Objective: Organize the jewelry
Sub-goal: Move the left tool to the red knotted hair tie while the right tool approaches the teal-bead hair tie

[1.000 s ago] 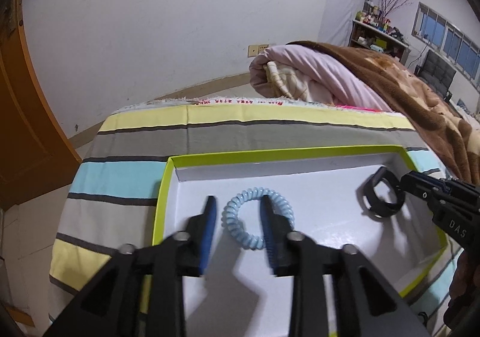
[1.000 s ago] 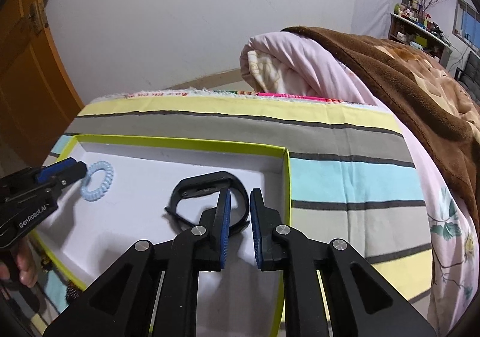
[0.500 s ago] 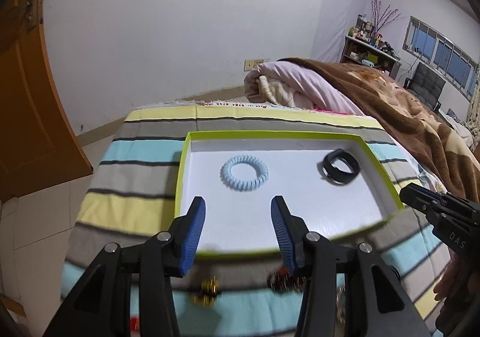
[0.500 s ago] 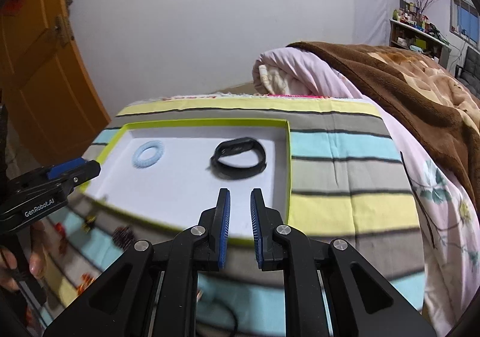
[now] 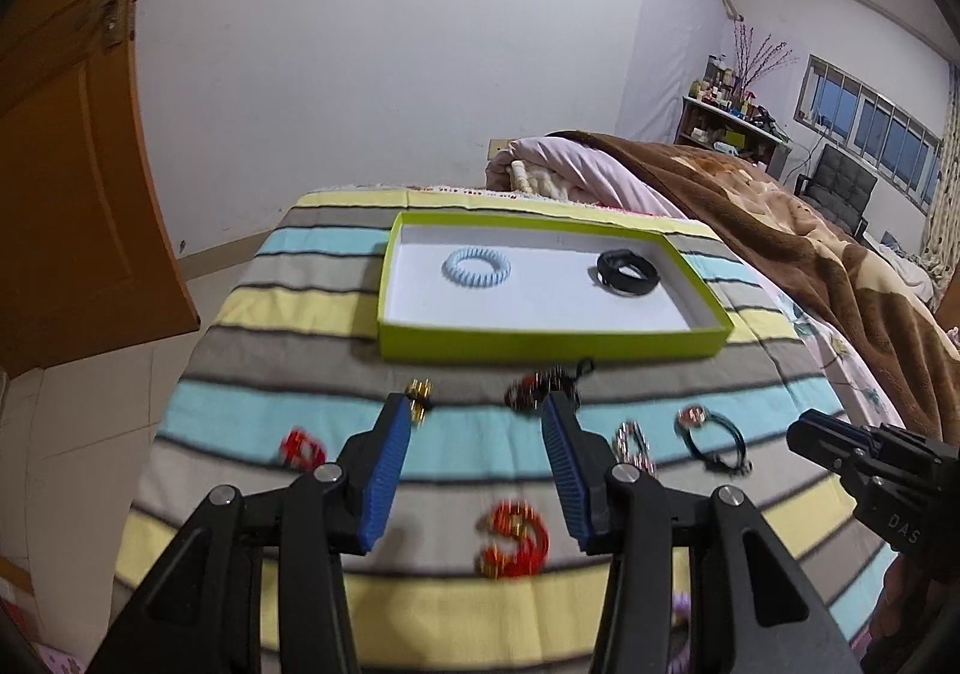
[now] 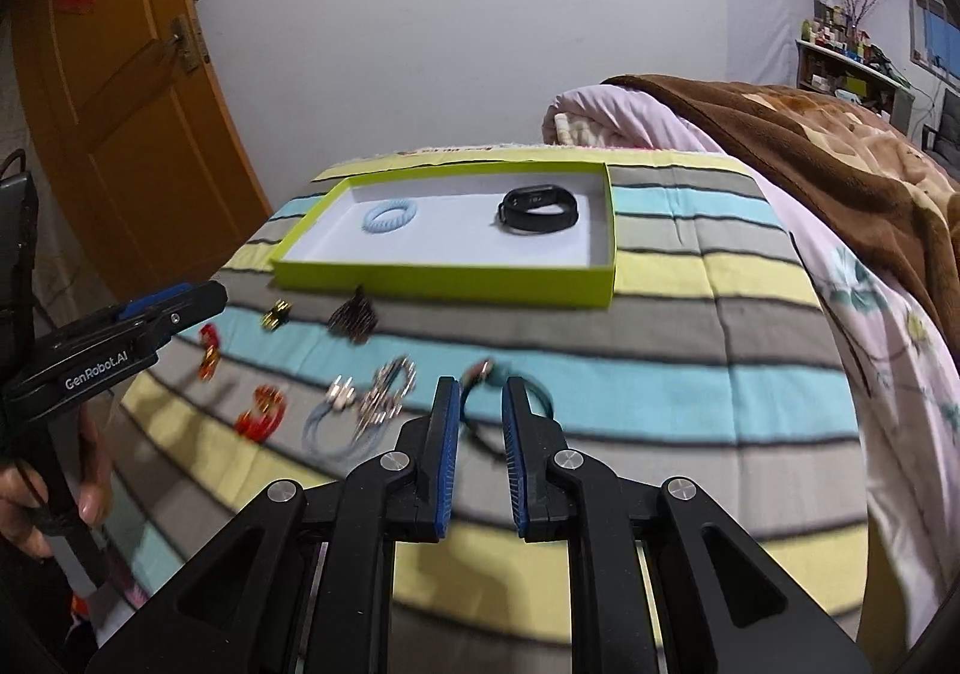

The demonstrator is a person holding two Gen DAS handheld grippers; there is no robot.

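A striped bedspread (image 5: 336,308) carries a lime-green tray (image 5: 540,341) w/ white floor, set toward the far edge of the bed. Inside the tray: a pale blue coil hair tie (image 5: 477,267) in the left half, and a black wristband (image 5: 627,270) in the right half, well apart from each other.

Loose jewelry lies on the bedspread along the tray's near wall & closer to the near edge: small gold earrings (image 5: 418,395), a dark beaded piece (image 5: 543,389), two red-and-gold pieces (image 5: 515,539), a pale blue bracelet (image 6: 336,425) w/ silver beads, and a dark teal bracelet (image 5: 714,440) w/ a round charm. All blurred; finer detail can't be told.

Left gripper (image 5: 477,467): jaws wide apart, released, nothing between them, hovering over the near stripes. Right gripper (image 6: 480,434): jaws narrowly apart, not clenched on anything; the teal bracelet shows in the gap beyond the tips, whether touched can't be told. A hand (image 6: 36,500) holds the left gripper's handle at the left edge of the right wrist view.
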